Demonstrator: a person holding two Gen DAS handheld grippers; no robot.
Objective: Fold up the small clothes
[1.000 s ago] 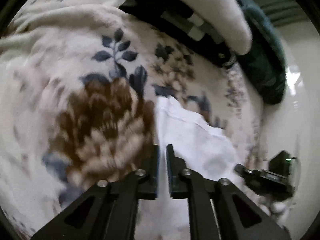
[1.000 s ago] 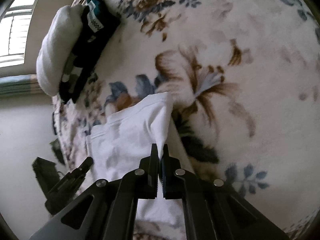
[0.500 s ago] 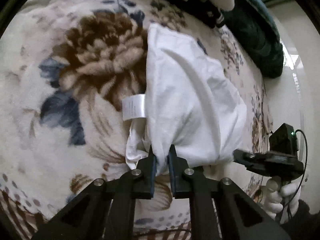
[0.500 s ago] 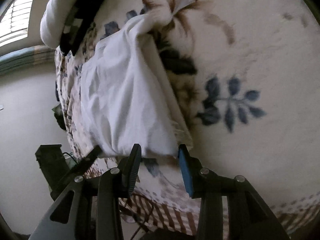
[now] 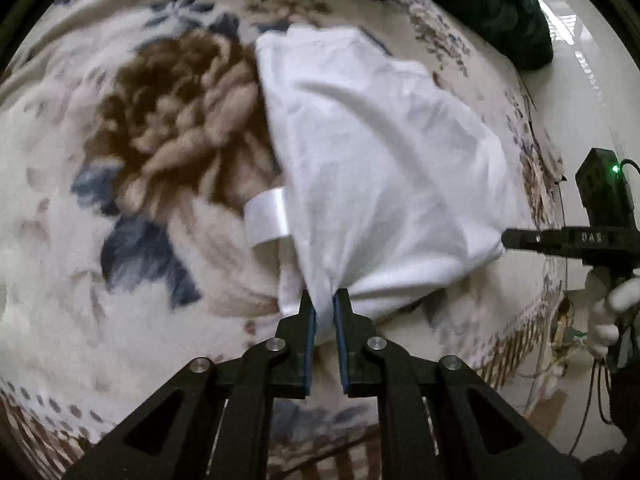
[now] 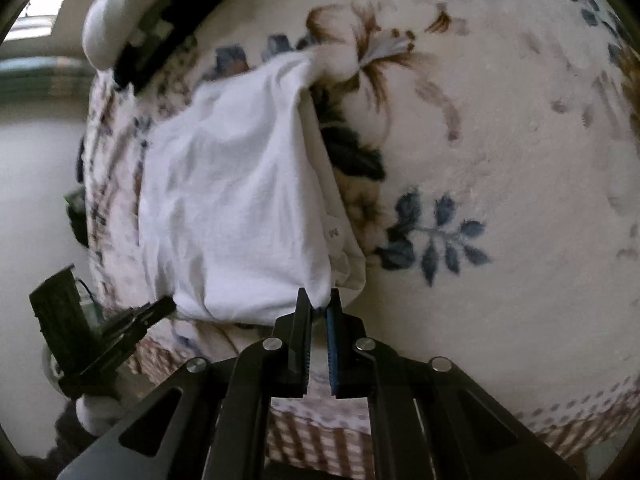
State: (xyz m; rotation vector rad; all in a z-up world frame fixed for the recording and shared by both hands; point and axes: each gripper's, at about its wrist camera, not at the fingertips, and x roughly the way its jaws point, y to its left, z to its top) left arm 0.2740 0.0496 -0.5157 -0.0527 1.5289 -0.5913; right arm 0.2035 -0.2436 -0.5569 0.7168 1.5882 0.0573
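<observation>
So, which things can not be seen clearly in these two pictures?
- Care label on the white garment, left wrist view: print too blurred to read.
- Garment's near corners: bunched between the left gripper and right gripper fingers, shape hidden.
- Dark clothes pile, right wrist view: cut off by the top edge, blurred.
- Gloved hand, left wrist view: partly cut off by the right edge.

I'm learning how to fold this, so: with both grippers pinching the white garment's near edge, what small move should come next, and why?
Probably lift both corners together and carry them away, toward the far edge. The left gripper and right gripper each pinch a near corner of the white garment, which lies spread on the floral blanket.
</observation>
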